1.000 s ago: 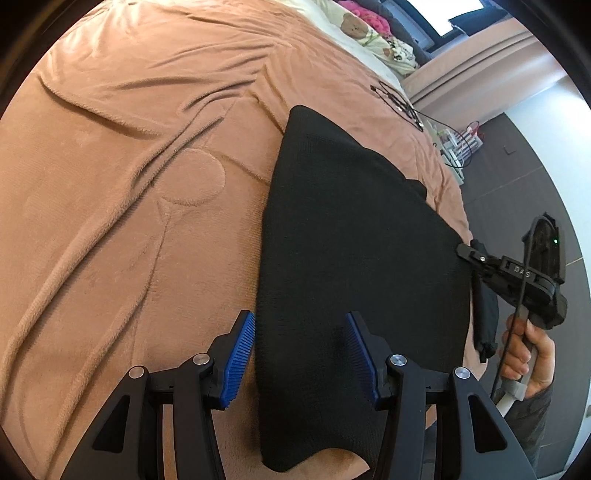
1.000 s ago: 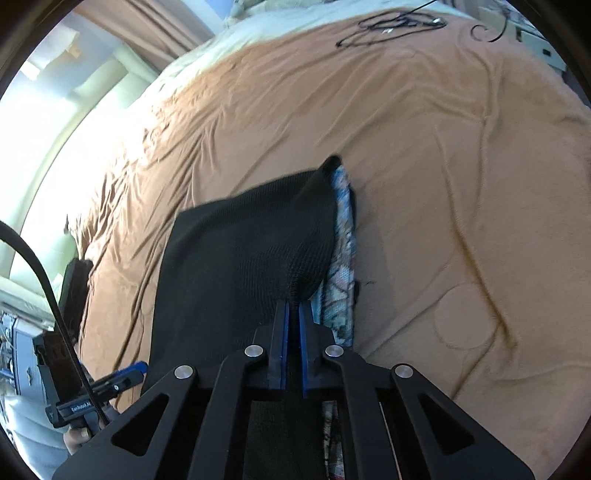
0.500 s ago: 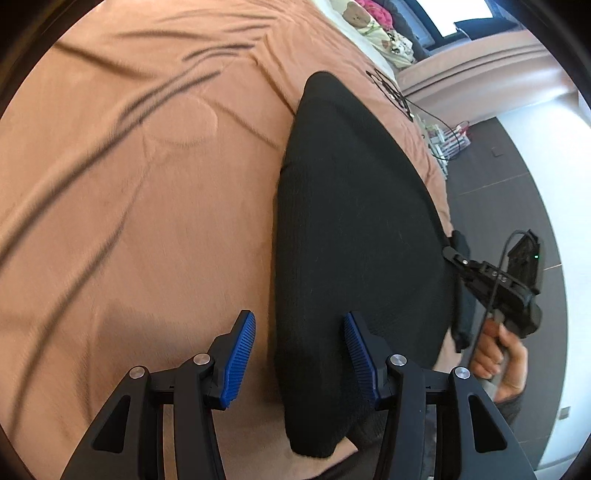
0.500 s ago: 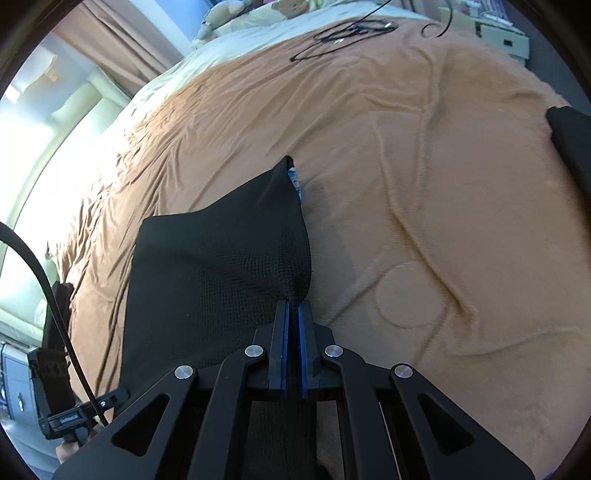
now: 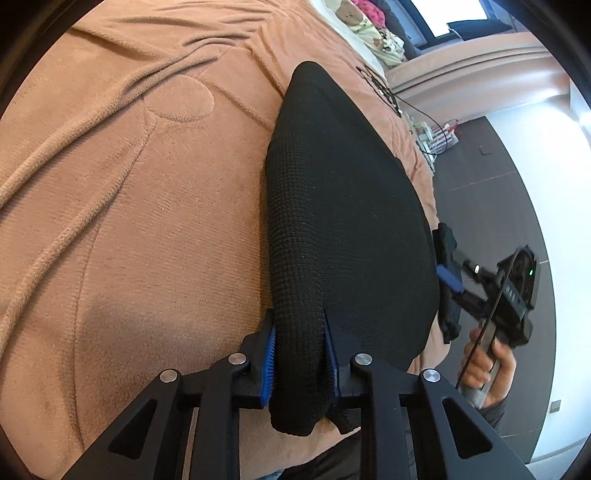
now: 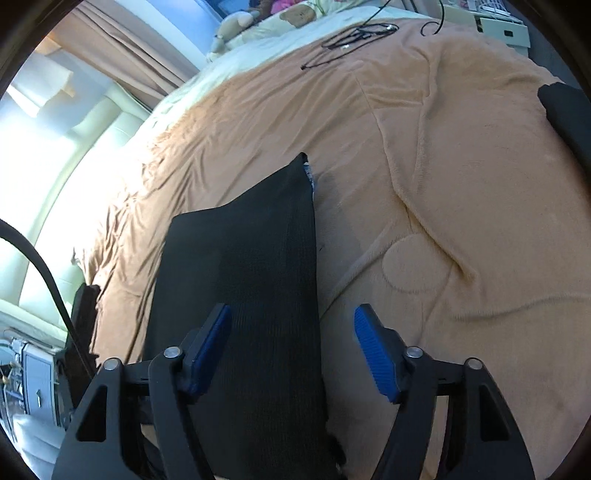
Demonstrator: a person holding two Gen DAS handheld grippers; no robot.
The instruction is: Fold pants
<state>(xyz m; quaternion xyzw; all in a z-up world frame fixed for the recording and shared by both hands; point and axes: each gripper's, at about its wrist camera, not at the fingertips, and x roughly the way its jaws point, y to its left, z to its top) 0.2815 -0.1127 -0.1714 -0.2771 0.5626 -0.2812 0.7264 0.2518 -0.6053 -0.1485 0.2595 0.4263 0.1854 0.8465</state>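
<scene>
Black knit pants (image 5: 343,206) lie folded on a brown fleece blanket (image 5: 129,221), with a patterned lining showing at their far corner (image 6: 309,176). My left gripper (image 5: 300,350) is closing its jaws, and the blue pads press a thick fold at the pants' near edge. My right gripper (image 6: 293,350) is opening its jaws. The pants (image 6: 251,266) lie flat beneath its spread pads, which do not touch them. In the left wrist view the right gripper (image 5: 448,269) sits at the pants' far side, held by a hand (image 5: 487,363).
Black cables (image 6: 354,35) and soft toys (image 6: 291,14) lie at the far end of the bed. Another dark cloth (image 6: 565,110) lies at the right edge. The bed drops to a dark floor (image 5: 509,166). A drawer unit (image 6: 37,384) stands at the left.
The right gripper has let go of the pants' edge and opened, and the cloth now lies flat. The left gripper has closed onto a fold that earlier sat loose between its pads.
</scene>
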